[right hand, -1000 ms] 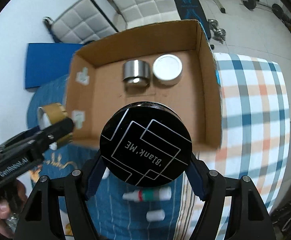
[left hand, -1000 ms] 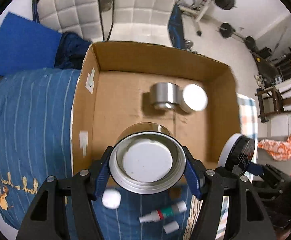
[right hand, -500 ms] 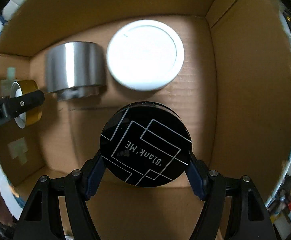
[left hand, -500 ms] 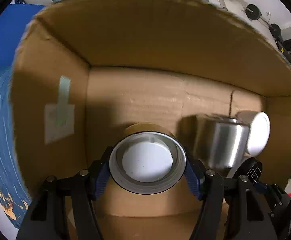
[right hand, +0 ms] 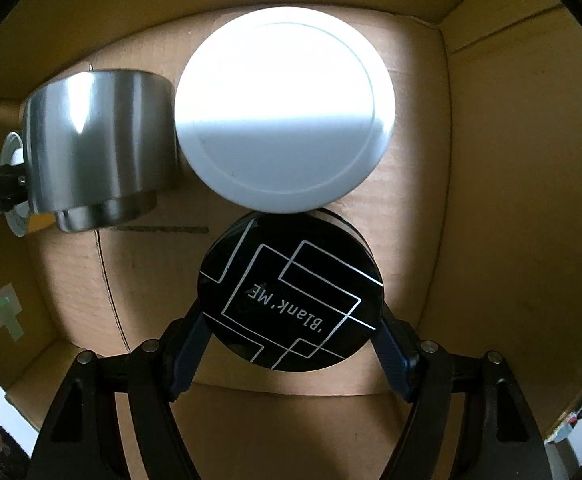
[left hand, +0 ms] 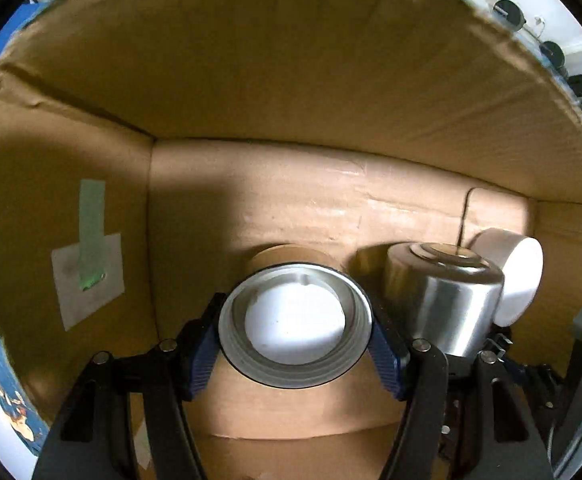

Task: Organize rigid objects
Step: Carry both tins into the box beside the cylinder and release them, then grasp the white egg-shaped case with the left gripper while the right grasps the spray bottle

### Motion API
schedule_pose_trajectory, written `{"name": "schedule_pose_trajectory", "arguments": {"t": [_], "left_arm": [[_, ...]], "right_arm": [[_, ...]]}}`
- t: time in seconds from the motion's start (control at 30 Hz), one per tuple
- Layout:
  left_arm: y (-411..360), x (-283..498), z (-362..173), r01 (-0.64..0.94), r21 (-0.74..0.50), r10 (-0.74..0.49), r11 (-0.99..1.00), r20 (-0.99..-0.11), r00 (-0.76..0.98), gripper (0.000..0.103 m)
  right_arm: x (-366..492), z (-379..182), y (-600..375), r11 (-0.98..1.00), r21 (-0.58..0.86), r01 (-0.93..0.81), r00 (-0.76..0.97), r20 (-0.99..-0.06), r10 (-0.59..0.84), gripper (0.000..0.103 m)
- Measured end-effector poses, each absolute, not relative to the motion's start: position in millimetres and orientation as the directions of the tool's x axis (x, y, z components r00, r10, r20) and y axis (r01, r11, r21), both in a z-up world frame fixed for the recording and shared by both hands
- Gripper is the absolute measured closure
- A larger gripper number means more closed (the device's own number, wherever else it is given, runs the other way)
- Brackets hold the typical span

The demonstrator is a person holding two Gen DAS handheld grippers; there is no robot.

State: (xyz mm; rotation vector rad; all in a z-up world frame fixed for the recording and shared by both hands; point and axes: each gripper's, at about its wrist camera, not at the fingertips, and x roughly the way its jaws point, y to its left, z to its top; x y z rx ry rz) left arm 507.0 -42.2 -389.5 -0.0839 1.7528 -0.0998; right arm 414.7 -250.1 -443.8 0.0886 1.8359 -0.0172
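Note:
Both grippers are low inside a cardboard box [left hand: 251, 208]. My left gripper [left hand: 295, 336] is shut on a gold-sided round tin [left hand: 295, 320] with a silver rim and white centre, held close to the box floor near the left wall. My right gripper [right hand: 291, 320] is shut on a black round "Blank ME" tin [right hand: 291, 292], just in front of a white round tin [right hand: 283, 108]. A silver metal cup [right hand: 99, 140] lies on its side left of the white tin; it also shows in the left wrist view [left hand: 443, 304], right beside the gold tin.
The box walls [right hand: 491, 160] close in on all sides. Paper labels with green tape [left hand: 87, 276] stick to the left wall. The white tin [left hand: 511, 280] sits against the right wall in the left wrist view, behind the silver cup.
Both grippers have gone down from above the box deep into it, each still holding its tin. The silver cup and white tin now loom much closer.

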Motion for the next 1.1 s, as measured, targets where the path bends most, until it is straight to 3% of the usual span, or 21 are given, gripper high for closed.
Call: {"name": "schedule_pose_trajectory", "arguments": {"t": [0.33,0.4,0.67,1.1], "left_arm": [[-48.7,476.5,-327.6,0.033,-0.116,-0.113,0.993,-0.991,-0.075,0.009],[-52.4,467.0,-313.1,0.041,-0.108,-0.106,0.993,-0.993,-0.045,0.002],[-31.3,425.9,-263.3,0.046,-0.156,-0.159,0.987,-0.985,0.072,0.001],[-17.2,329.2,-181.0,0.081,-0.082,-0.104,0.993,-0.941,0.322,0.001]], "right_arm": [[399.7,-395.6,-248.9,0.993,0.090,0.078,-0.189,-0.977,0.103,0.008],[393.0,-383.8,-247.8,0.992,0.100,0.072,-0.166,-0.980,0.111,0.000],[351.0,-327.3,-237.7,0.996,0.082,0.040,-0.014,-0.996,0.082,0.000],[280.3,-249.7,-252.3,0.997,0.070,0.042,0.225,-0.973,0.059,0.000]]}}
